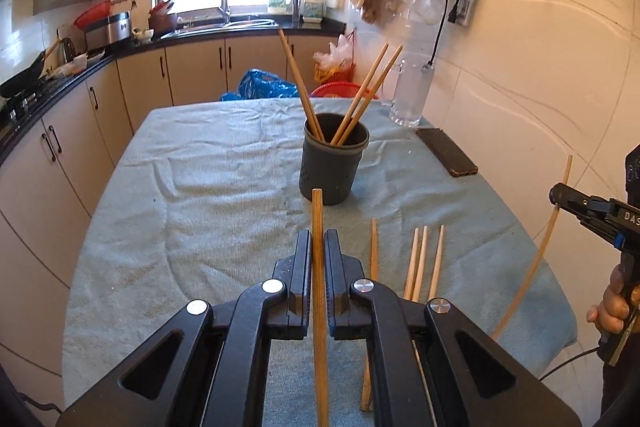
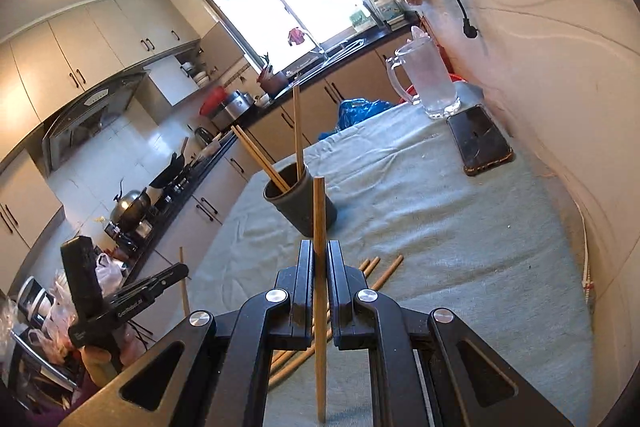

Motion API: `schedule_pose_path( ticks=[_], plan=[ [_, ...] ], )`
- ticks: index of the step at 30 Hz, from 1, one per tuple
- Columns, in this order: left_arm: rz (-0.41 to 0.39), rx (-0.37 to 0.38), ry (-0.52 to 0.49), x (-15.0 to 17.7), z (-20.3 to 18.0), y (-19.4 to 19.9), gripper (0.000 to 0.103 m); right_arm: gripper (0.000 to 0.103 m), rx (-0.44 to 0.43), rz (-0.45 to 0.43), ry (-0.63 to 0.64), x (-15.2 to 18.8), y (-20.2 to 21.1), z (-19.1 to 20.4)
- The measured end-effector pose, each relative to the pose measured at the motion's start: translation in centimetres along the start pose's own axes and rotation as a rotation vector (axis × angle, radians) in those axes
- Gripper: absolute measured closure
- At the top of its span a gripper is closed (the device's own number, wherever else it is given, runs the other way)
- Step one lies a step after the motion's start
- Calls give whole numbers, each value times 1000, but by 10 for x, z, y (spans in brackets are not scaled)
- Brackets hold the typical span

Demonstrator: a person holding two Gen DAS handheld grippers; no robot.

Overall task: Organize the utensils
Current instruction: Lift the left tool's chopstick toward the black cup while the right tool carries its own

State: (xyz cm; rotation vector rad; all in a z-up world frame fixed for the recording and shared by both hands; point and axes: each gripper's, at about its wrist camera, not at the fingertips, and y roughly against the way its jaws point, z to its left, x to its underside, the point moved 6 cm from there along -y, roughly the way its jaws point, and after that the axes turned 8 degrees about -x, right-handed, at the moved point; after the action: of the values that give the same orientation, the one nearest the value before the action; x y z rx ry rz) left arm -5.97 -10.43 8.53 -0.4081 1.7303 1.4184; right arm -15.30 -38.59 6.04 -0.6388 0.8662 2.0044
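Observation:
A dark grey utensil cup (image 1: 333, 163) stands mid-table and holds three wooden chopsticks (image 1: 362, 95). My left gripper (image 1: 318, 247) is shut on one wooden chopstick (image 1: 318, 291), held above the cloth just short of the cup. My right gripper (image 2: 319, 259) is shut on another chopstick (image 2: 319, 227), with the cup (image 2: 306, 203) ahead of it. It shows in the left wrist view at the right edge (image 1: 560, 197) with its chopstick (image 1: 548, 239). Several loose chopsticks (image 1: 420, 263) lie on the cloth to the right of my left gripper; they also show in the right wrist view (image 2: 384, 273).
A light blue towel (image 1: 200, 195) covers the table. A black phone (image 1: 446, 151) and a clear plastic jug (image 1: 410, 95) stand at the far right by the wall. Kitchen counters and cabinets (image 1: 80, 131) run along the left and the back.

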Motion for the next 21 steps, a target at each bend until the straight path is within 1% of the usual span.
schedule_pose_path(
  ticks=[5,9,14,18,21],
  plan=[
    [-27,2,2,-6,1,7,97,96,-35,-12,-11,-7,2,1],
    [-47,5,-1,-11,1,12,97,96,-91,-37,-31,-12,6,5],
    [-73,17,-1,-21,1,17,97,96,-79,-61,-3,-23,11,13],
    [-94,26,13,-39,3,20,97,96,-57,-74,35,-34,10,22],
    [-113,36,30,-57,6,21,97,96,-56,-82,55,-47,7,31]
  ],
)
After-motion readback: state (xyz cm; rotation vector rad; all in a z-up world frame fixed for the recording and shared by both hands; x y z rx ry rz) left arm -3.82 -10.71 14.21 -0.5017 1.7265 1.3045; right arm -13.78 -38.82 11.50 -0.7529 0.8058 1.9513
